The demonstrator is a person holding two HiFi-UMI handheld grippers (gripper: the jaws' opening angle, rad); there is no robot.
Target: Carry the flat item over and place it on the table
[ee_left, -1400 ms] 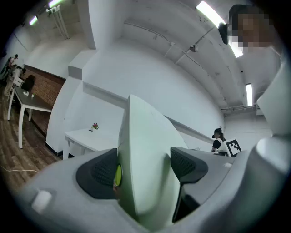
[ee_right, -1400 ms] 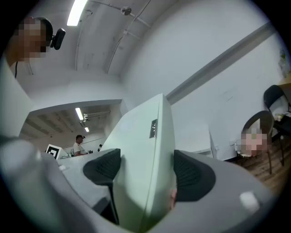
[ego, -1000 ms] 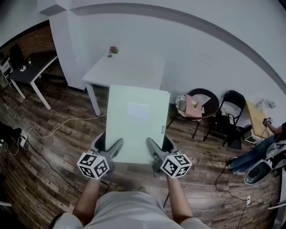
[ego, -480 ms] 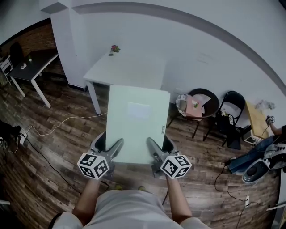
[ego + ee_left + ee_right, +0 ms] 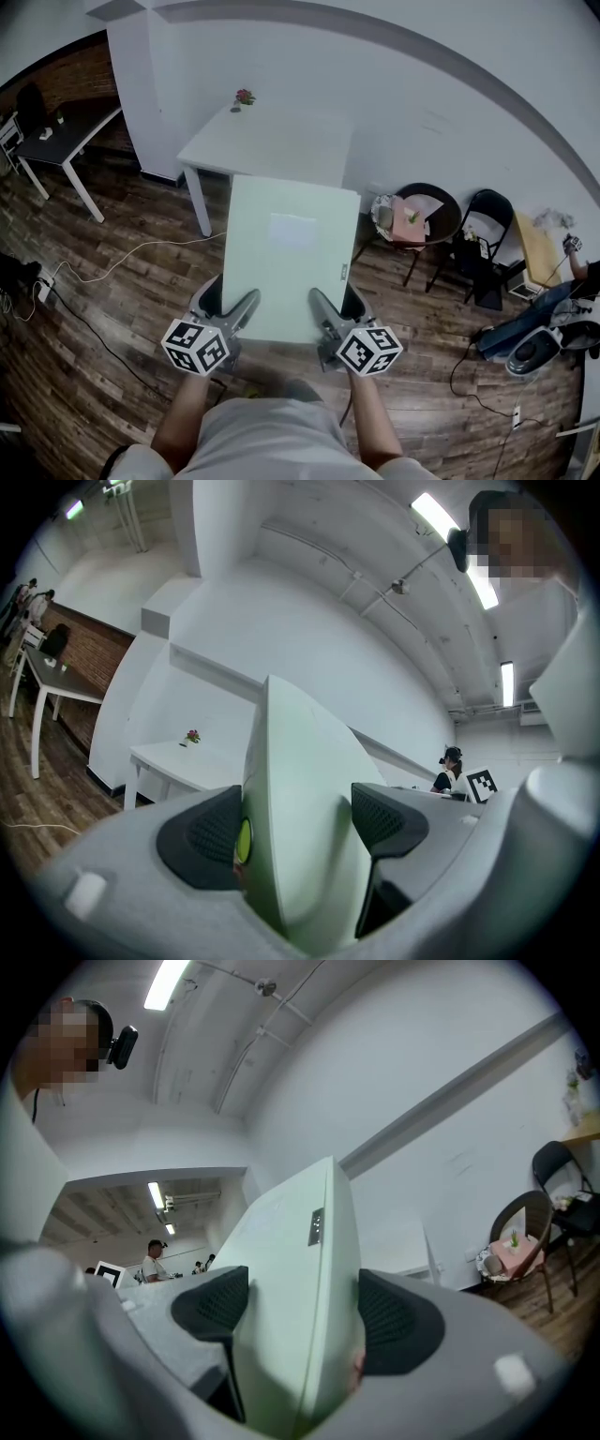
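Seen from the head view, the pale green flat panel (image 5: 291, 258) is up in the air over the wood floor (image 5: 112, 309), lying roughly level and resting on nothing. The left gripper (image 5: 231, 309) and right gripper (image 5: 334, 311) each clamp its near edge, one toward each corner, with the marker cubes on the person's side. The panel's far edge overlaps the front of a white desk (image 5: 272, 141) in the picture; contact cannot be told. A small flower pot (image 5: 243, 97) sits at the desk's far left corner. Two dark chairs (image 5: 427, 220) stand by the wall at right. A small label (image 5: 343, 272) sits on the panel's right edge. Left gripper view: the panel (image 5: 300, 827) is seen edge-on, rising between the two dark pads, and the jaws pinch it from both sides. The white desk (image 5: 178, 761) with the flower pot (image 5: 192, 735) shows behind at left. Right gripper view: the jaws are closed onto the panel (image 5: 291, 1297), with a pad pressed on each face. The label (image 5: 317, 1226) is on the panel's edge, and a chair (image 5: 525, 1232) stands by the wall at right.
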